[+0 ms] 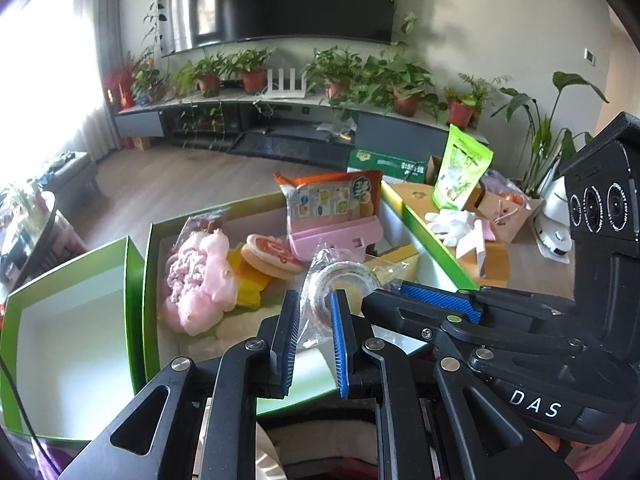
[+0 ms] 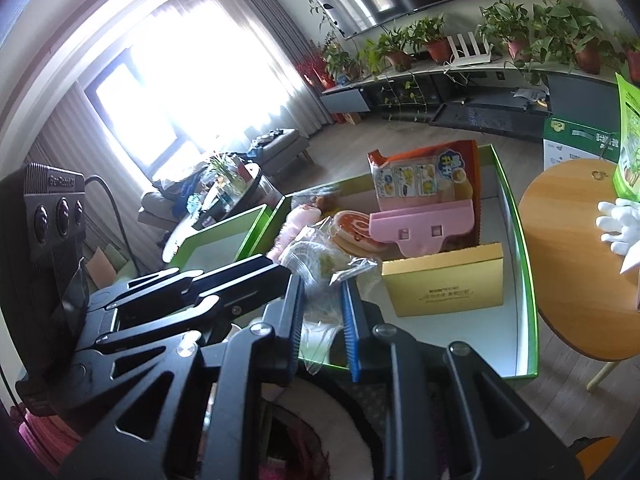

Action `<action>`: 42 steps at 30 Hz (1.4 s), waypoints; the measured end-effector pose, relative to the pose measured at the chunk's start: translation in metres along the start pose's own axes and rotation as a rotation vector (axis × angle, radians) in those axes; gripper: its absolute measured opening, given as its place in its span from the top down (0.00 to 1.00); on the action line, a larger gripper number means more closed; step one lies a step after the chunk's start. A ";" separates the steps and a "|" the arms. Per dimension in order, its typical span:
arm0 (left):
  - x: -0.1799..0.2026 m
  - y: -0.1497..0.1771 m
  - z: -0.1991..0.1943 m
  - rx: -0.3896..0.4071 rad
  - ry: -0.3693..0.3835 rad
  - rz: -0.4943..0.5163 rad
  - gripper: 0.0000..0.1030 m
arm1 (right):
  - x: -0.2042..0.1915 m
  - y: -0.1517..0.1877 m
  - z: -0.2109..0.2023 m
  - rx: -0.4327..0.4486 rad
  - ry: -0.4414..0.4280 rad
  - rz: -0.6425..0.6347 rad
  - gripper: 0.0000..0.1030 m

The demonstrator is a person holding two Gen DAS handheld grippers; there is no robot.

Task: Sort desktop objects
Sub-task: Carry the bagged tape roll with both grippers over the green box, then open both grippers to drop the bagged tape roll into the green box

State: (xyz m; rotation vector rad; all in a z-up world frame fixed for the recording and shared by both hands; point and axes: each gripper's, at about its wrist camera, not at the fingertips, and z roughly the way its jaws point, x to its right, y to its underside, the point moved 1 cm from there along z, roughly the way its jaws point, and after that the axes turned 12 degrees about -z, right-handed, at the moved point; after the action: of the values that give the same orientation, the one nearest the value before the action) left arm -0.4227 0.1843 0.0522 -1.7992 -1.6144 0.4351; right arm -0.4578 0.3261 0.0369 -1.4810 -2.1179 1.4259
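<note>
Over the big green-walled cardboard box (image 1: pixel 154 280), we grip one clear-wrapped roll of patterned tape (image 1: pixel 340 280) with both tools.
Left gripper (image 1: pixel 316 320) and right gripper (image 2: pixel 322 304) clamp its wrapper; smaller green box (image 1: pixel 132 256) holds nothing, most sorting remains.

Lighting: daylight through curtained window (image 2: pixel 168 92), blown out to white in both views. Room beyond moderately lit; TV (image 1: pixel 280 0) dark with reflections. Soft shadows. Strong fisheye curvature, black vignette at corners. Focus fairly sharp overall.
</note>
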 end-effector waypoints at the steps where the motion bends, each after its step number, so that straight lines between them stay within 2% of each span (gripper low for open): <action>1: 0.000 0.001 0.001 -0.003 -0.005 0.001 0.87 | 0.000 0.001 0.002 -0.007 0.006 -0.001 0.80; 5: -0.004 0.000 0.007 -0.032 -0.023 -0.022 0.87 | 0.003 0.003 0.004 -0.021 0.080 -0.009 0.72; 7: -0.007 0.000 0.008 -0.032 -0.032 -0.028 0.87 | 0.003 0.003 0.003 -0.024 0.113 -0.010 0.62; 9: -0.007 0.001 0.007 -0.032 -0.043 -0.020 0.87 | 0.004 0.002 0.001 -0.022 0.122 -0.004 0.58; 15: -0.003 -0.002 -0.004 -0.011 -0.054 -0.012 0.87 | -0.007 -0.002 -0.014 0.004 0.168 -0.047 0.58; 16: -0.003 -0.003 -0.007 -0.009 -0.053 -0.015 0.85 | -0.010 -0.003 -0.017 0.008 0.170 -0.052 0.58; 19: -0.006 -0.008 -0.018 0.010 -0.056 -0.042 0.69 | -0.017 -0.007 -0.028 0.019 0.175 -0.058 0.58; 21: -0.009 -0.010 -0.027 0.034 -0.061 -0.068 0.53 | -0.023 -0.009 -0.036 0.037 0.179 -0.068 0.58; 24: -0.010 -0.010 -0.041 0.077 -0.060 -0.089 0.44 | -0.035 -0.013 -0.048 0.060 0.178 -0.079 0.58; 34: 0.000 0.003 -0.100 0.216 -0.101 0.016 0.41 | -0.080 -0.009 -0.088 0.108 0.237 -0.126 0.56; 42: 0.001 0.012 -0.153 0.306 -0.079 0.016 0.33 | -0.119 -0.001 -0.121 0.134 0.268 -0.166 0.56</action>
State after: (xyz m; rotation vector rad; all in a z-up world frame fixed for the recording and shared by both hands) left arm -0.3143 0.1458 0.1541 -1.5812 -1.4937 0.7265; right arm -0.3262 0.3023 0.1414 -1.3286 -1.8963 1.2100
